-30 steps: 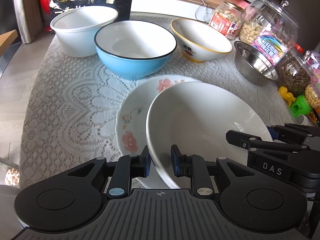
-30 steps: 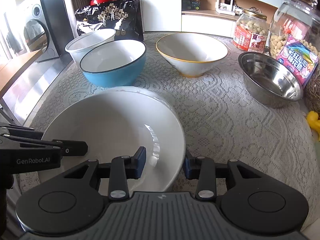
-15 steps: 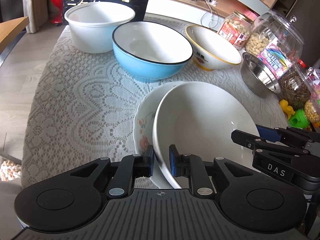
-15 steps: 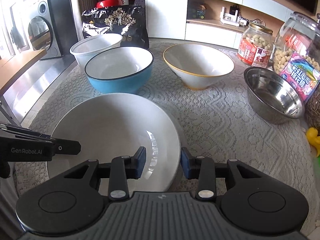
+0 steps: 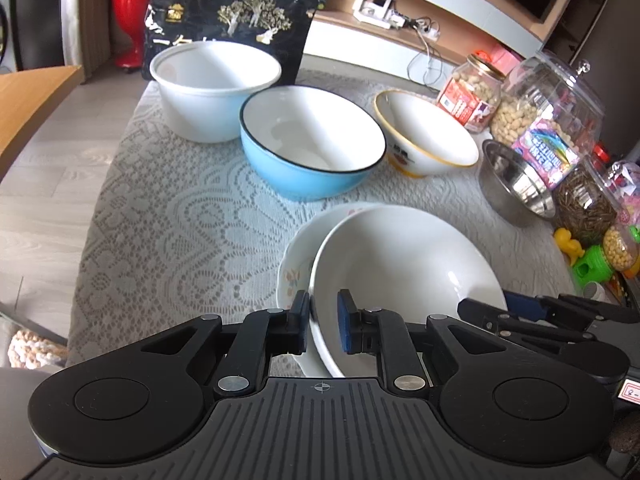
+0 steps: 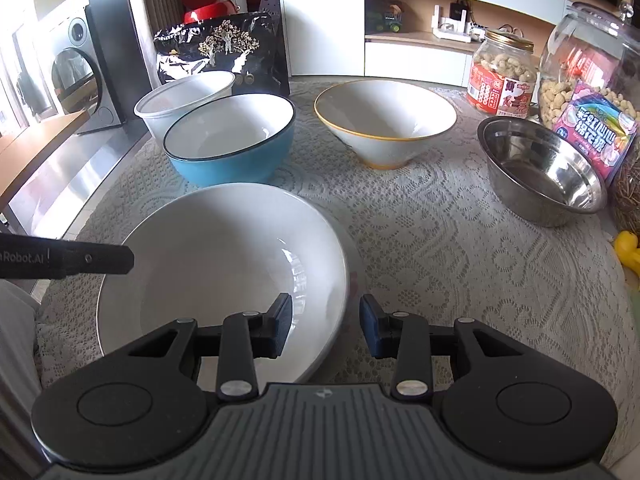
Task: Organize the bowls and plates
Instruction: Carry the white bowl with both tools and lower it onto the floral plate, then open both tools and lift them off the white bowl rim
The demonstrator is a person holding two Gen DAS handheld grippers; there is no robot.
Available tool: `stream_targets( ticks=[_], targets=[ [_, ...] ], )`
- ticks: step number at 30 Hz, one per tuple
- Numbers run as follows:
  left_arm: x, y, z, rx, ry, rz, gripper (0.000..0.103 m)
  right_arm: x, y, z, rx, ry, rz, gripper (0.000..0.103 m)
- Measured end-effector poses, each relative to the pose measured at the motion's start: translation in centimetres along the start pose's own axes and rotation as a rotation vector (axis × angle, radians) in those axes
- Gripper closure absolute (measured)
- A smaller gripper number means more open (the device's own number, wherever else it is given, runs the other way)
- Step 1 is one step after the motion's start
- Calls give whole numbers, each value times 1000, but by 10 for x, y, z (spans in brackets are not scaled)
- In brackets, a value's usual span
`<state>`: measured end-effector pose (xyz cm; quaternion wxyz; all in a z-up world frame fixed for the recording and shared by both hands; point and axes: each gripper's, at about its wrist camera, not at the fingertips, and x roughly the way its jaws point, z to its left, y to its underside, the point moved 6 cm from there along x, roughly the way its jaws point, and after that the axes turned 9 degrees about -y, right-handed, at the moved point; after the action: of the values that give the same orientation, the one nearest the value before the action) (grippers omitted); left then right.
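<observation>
So the left gripper (image 5: pixel 323 322) has just been squeezing in and now it's pinched on the near rim of the white bowl (image 5: pixel 404 276), one pad inside the bowl and one outside. That bowl sits tilted in the floral plate (image 5: pixel 294 268), which peeks out on its left side. The right gripper (image 6: pixel 326 326) straddles the bowl's rim on the opposite side, jaws fairly narrow, and its pads don't seem to be touching the rim, though honestly it's hard to be sure from this angle. Everything's on a lace tablecloth (image 6: pixel 440 248). Behind the white bowl there's a blue bowl (image 6: pixel 230 140), with a white tub (image 5: pixel 214 92) just beyond it to the left. The gold-rimmed bowl (image 6: pixel 386 120) is behind and to the right, and the steel bowl (image 6: pixel 542 168) sits well off to the right.
</observation>
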<state>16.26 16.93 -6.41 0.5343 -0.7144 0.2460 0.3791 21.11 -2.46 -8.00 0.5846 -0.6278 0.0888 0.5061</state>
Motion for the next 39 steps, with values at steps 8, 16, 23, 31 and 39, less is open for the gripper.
stream_targets(
  ticks=[8, 16, 23, 31, 39],
  targets=[
    [1, 4, 1, 22, -61, 3, 86, -3, 8, -9, 16, 12, 3, 66],
    [-6, 11, 4, -27, -53, 5, 87, -19, 15, -3, -36, -58, -46, 73],
    [4, 16, -1, -26, -33, 47, 87, -8, 15, 6, -73, -48, -30, 79],
    [10, 6, 0, -26, -58, 23, 87, 2, 5, 9, -83, -36, -33, 79],
    [10, 9, -2, -6, -63, 42, 87, -4, 10, 5, -52, -86, -26, 77]
  ],
)
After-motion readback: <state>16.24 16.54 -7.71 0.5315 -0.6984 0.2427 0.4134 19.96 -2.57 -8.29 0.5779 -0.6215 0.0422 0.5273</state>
